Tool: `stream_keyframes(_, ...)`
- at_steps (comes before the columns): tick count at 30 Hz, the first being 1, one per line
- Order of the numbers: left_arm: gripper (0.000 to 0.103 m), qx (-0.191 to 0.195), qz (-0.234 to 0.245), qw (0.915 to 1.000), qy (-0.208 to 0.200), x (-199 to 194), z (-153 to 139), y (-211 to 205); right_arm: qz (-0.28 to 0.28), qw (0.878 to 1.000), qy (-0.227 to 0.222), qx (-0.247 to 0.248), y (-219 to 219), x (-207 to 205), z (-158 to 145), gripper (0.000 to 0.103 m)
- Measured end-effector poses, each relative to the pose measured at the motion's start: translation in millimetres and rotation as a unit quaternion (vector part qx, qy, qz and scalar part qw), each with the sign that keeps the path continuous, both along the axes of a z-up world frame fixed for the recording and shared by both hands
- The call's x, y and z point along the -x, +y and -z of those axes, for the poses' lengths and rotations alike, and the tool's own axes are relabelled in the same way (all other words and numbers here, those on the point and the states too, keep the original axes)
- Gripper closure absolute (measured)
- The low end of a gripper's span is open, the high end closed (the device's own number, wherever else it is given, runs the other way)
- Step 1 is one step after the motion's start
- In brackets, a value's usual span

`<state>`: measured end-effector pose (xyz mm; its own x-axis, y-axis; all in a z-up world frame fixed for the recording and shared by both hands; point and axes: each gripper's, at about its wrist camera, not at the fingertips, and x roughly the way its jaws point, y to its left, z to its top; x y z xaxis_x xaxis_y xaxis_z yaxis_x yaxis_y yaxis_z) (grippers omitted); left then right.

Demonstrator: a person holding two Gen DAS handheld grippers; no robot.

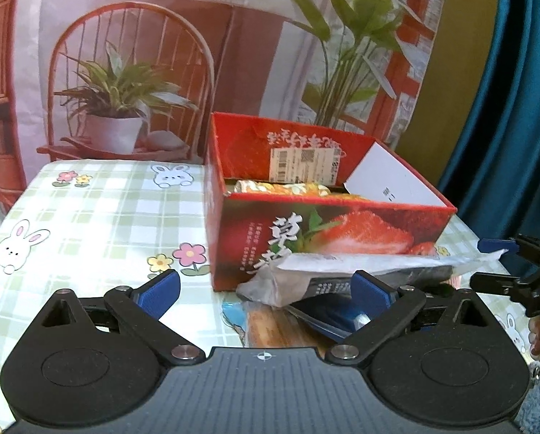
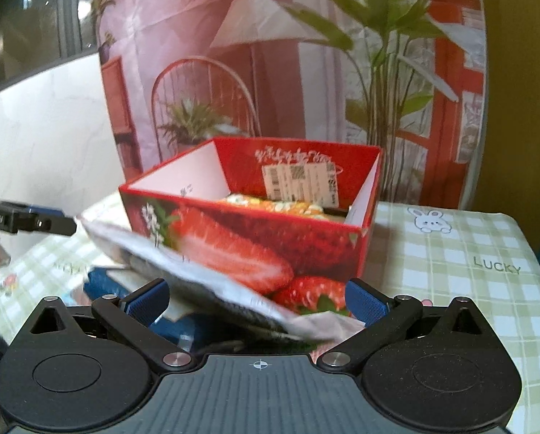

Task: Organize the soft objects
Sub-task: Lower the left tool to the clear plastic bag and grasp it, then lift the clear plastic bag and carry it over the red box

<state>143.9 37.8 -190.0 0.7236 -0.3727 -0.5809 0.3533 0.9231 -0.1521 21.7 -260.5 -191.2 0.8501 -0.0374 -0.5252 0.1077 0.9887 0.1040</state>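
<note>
clearly, in the left wrist view the left gripper [image 1: 266,289] stands wide open with its blue pads well apart and nothing between them. just ahead lies a grey plastic pouch [image 1: 342,275], crinkled and translucent, with something dark inside; it sits on top of a blue flat packet [image 1: 328,316] and leans against the front of the red strawberry box [image 1: 328,224]. at the right edge the right gripper [image 1: 498,253] reaches in, and a blue pad sits at the pouch's far corner, though whether it pinches that corner cannot be told from here. inside the box a yellow and white soft roll [image 1: 281,188] already rests near the back wall. the tablecloth [image 1: 89,217] is a glossy green check with rabbits and flowers, likely slick under plastic.

from the right wrist view, the right gripper's own fingers [image 2: 147,298] also look spread wide, with the pouch [image 2: 212,289] passing between and below them, blurred. the left gripper [image 2: 34,220] shows at the left edge, near the pouch's raised corner. the box [image 2: 255,238] is stiff printed card, open-topped, with white inner walls.

the pouch should be light, limp and slippery, sagging wherever unsupported, so a grip on a sealed edge or corner seems safest; a hold on the middle would probably just bunch the film.
</note>
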Motion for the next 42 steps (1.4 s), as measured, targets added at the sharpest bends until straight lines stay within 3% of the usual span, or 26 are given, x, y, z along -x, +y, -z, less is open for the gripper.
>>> stream_keyframes(7,0.008,-0.031,0.032,0.9989,-0.013,-5.1,8.9,-17.6,0.018,0.999,0.03,0.008,-5.7,-6.4,17.9,0.007)
stream_keyframes(23,0.015,-0.03,0.07,0.9967,-0.025,-31.5,19.4,-36.2,0.029,0.999,0.013,-0.011,-22.0,-21.3,32.2,0.016)
stream_keyframes(28,0.019,-0.025,0.072,0.997,-0.008,-41.6,30.6,-37.4,0.031,0.999,0.008,-0.016,-27.8,-27.7,37.1,0.017)
stream_keyframes(31,0.034,-0.025,0.083,0.9962,0.011,-45.5,37.2,-37.9,0.029,0.999,0.009,-0.018,-29.3,-30.1,39.9,0.018)
stream_keyframes(32,0.048,-0.022,0.09,0.9955,0.02,-46.8,38.3,-38.3,0.028,0.999,0.009,-0.021,-29.7,-30.4,40.8,0.02)
stream_keyframes(34,0.05,-0.027,0.086,0.9958,0.018,-45.2,37.3,-38.4,0.027,0.999,0.009,-0.023,-28.6,-30.0,41.2,0.027)
stream_keyframes(36,0.057,-0.021,0.082,0.9963,0.013,-43.7,35.1,-35.3,0.022,0.999,0.012,-0.024,-27.7,-29.9,39.2,0.04)
stream_keyframes(42,0.057,0.009,0.075,0.9971,-0.011,-37.0,17.2,-26.3,0.004,0.999,-0.004,-0.043,-27.5,-24.1,27.3,0.058)
